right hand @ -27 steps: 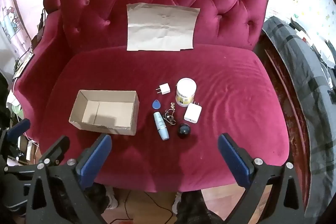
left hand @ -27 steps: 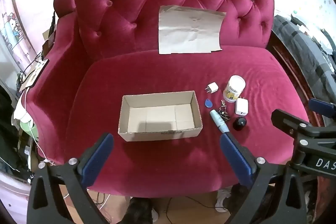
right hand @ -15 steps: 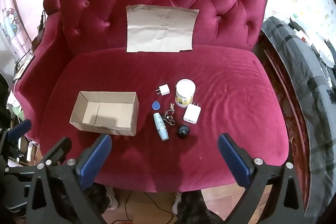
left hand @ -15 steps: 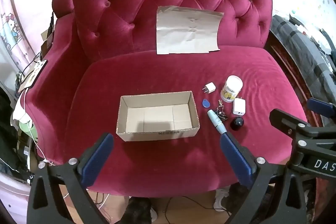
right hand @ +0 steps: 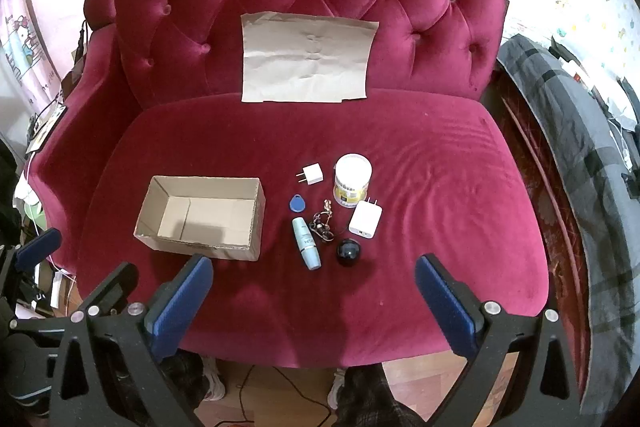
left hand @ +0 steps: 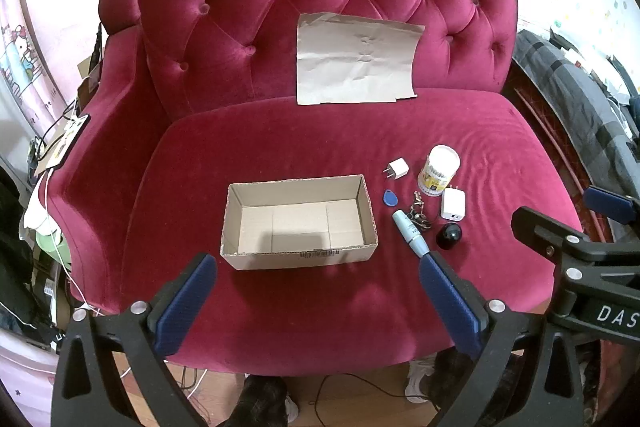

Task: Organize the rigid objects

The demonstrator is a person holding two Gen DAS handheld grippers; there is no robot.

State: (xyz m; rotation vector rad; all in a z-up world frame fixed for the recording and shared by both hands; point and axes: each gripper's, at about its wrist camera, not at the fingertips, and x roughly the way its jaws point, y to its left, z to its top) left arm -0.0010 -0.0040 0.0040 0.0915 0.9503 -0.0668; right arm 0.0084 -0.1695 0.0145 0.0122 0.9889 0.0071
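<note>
Here both tongs, left (left hand: 316, 291) and right (right hand: 314, 289), gape wide, empty; only the right view shows the tube (right hand: 306, 243) whole, right of the box (right hand: 200, 217).

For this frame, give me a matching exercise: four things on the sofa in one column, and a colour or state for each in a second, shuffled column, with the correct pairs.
Column 1
1. cardboard box
2. key fob
3. ball
4. cotton swab jar

Column 2
A. black and glossy
B. open-topped, nothing inside
C. standing upright, white lid
D. blue, lying flat

Pairs: 1-B, 2-D, 3-A, 4-C
</note>
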